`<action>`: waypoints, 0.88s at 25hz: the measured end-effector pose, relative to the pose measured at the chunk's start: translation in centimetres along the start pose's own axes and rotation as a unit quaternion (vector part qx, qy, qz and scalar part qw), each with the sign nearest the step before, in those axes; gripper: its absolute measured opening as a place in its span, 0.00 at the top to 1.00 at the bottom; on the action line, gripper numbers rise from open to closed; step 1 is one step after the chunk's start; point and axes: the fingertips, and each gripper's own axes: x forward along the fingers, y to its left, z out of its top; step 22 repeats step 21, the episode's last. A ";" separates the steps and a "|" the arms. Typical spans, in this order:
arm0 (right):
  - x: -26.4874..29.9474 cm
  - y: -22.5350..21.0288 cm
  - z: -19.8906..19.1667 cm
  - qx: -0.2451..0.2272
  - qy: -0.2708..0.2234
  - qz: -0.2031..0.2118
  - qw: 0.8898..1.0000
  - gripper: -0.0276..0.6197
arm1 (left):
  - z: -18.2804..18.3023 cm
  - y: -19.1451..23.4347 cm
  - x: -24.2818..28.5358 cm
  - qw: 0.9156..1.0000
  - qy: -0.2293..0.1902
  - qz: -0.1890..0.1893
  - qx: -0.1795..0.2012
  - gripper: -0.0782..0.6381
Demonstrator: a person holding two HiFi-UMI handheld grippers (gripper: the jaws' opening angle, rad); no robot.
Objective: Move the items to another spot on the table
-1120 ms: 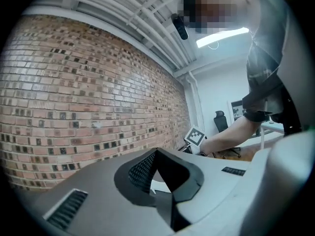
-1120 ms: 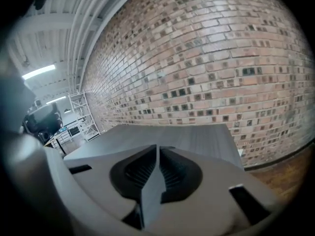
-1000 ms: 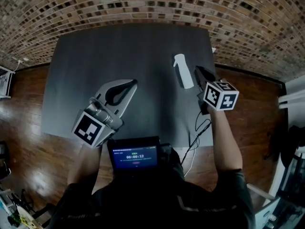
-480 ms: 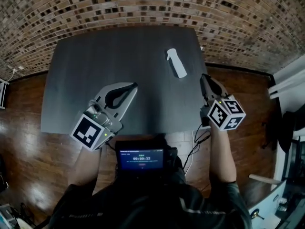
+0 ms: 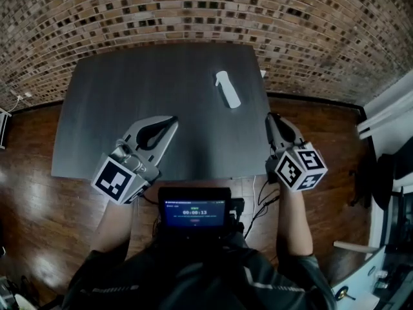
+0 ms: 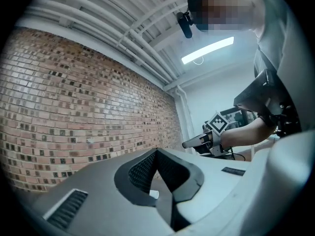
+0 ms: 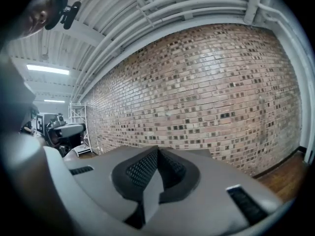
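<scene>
Left gripper (image 5: 173, 118) and right gripper (image 5: 270, 116) shut, empty.
A bump could push the bottle (image 5: 227, 89) off the table (image 5: 129, 95) edge.

Lab/workshop in an industrial bldg. Bare brick wall (image 5: 193, 11) runs behind the dark counter (image 5: 129, 95), w/ glossy wood floor (image 5: 32, 192) around it. Overhead: exposed white pipes (image 7: 162, 14) & strip light (image 6: 206, 50). Metal rack (image 7: 78, 118) stands by the wall, away from the counter. Cables (image 5: 261, 202) hang at the counter's near edge.

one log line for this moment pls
left gripper: shut, empty | right gripper: shut, empty | white item: lying on table, not held
</scene>
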 end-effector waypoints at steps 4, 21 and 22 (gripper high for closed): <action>-1.9 -0.7 0.1 0.001 -0.001 0.008 1.000 0.95 | 0.4 -1.8 0.7 1.000 -0.001 0.014 -0.010 0.89; -4.9 -2.9 2.1 -0.019 -0.023 0.028 0.999 0.95 | 3.3 -5.7 4.5 1.000 0.016 -0.009 0.025 0.89; -4.9 -2.9 2.1 -0.019 -0.023 0.028 0.999 0.95 | 3.3 -5.7 4.5 1.000 0.016 -0.009 0.025 0.89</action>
